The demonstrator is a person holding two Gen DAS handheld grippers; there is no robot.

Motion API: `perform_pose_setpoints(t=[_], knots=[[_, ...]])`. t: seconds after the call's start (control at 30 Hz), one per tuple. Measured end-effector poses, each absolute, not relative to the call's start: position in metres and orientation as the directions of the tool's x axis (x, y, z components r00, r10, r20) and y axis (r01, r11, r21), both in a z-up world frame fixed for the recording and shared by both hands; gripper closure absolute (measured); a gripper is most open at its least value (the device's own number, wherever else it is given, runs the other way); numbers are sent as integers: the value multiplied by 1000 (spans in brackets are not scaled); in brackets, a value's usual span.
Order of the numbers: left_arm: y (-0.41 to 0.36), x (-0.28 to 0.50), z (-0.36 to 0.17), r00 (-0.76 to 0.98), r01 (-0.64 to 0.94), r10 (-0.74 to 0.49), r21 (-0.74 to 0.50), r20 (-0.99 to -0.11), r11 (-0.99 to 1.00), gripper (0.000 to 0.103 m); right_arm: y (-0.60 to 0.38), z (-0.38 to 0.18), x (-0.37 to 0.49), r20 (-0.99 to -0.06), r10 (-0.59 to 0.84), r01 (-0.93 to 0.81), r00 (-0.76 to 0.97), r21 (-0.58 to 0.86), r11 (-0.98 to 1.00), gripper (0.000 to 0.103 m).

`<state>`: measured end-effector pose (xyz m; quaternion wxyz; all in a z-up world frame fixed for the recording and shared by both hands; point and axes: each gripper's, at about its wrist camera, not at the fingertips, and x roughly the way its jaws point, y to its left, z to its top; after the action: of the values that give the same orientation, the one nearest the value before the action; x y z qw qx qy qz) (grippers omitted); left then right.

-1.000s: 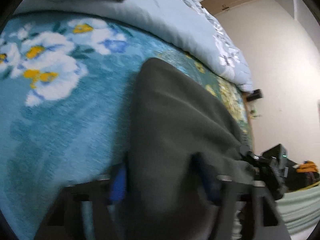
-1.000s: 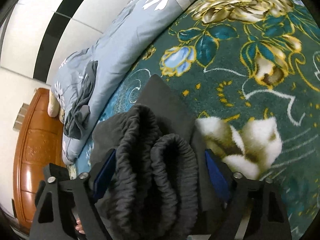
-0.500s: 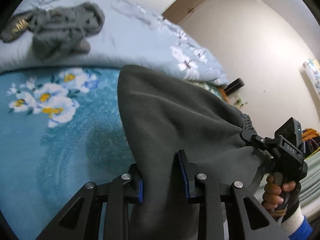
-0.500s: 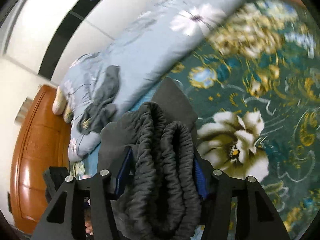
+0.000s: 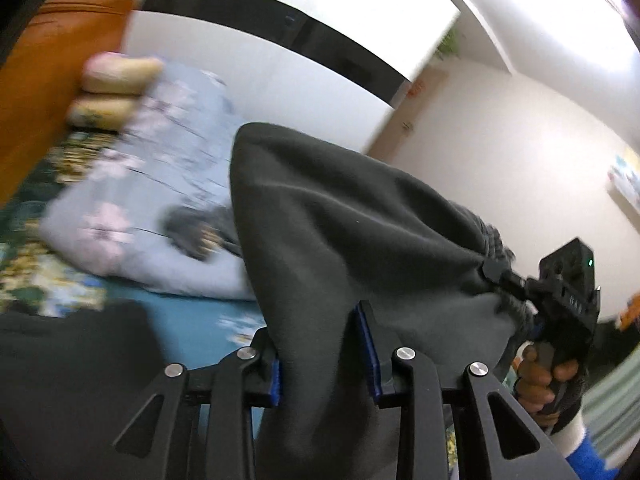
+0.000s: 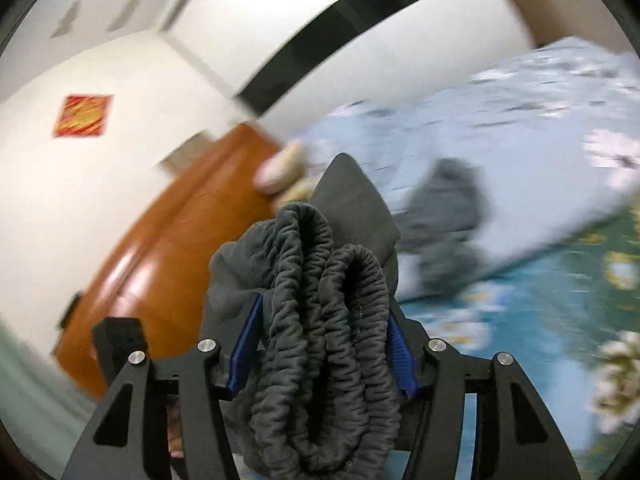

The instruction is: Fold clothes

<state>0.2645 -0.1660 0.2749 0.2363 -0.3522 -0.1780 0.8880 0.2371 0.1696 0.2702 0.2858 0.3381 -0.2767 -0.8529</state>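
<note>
A dark grey garment with an elastic waistband hangs in the air between both grippers. My left gripper is shut on a fold of its cloth. My right gripper is shut on the bunched, ribbed waistband; it also shows in the left wrist view, held by a hand at the right. The garment is stretched between the two, lifted off the bed.
A floral teal blanket covers the bed. A pale blue duvet lies behind, with another grey garment crumpled on it. A wooden headboard and pillows stand at the far end. Dark cloth lies at lower left.
Both grippers have risen and tilted up with the garment, lifting it off the blanket. The views now show walls and headboard instead of the bed surface.
</note>
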Motion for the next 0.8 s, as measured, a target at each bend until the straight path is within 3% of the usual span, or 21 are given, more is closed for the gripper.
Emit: perform_pose_setpoints(t=[0.07,0.13,0.3,0.47,0.63,0.8], knots=[[-220,275,286,-666,-245,499,-469,-555,-848,64,118,272,227,-401,-742,363,-537,684,-633,43],[-271,284,294,-686,-193,453,-458,-570,-868,53,64,267,220,-398,-789,388,-467,710,-588,43],[-353,300,249,-677,-22,354,-463,-645,-886,50,-65,235,223,-439,-856,442,-273,733,-517,43],[-431,314,205,-648,141,264,-454,-714,-880,50,-129,176,217,-520,-838,401,-167,741,-539,43],[-436,304,167,-628,147,320,-512,-710,-846,40,-133,124,201,-554,-822,268,-130,779,-567,38],[-439,298,144,-605,153,349,-535,-715,-831,40,-124,125,203,-553,-819,270,-155,774,-573,38]])
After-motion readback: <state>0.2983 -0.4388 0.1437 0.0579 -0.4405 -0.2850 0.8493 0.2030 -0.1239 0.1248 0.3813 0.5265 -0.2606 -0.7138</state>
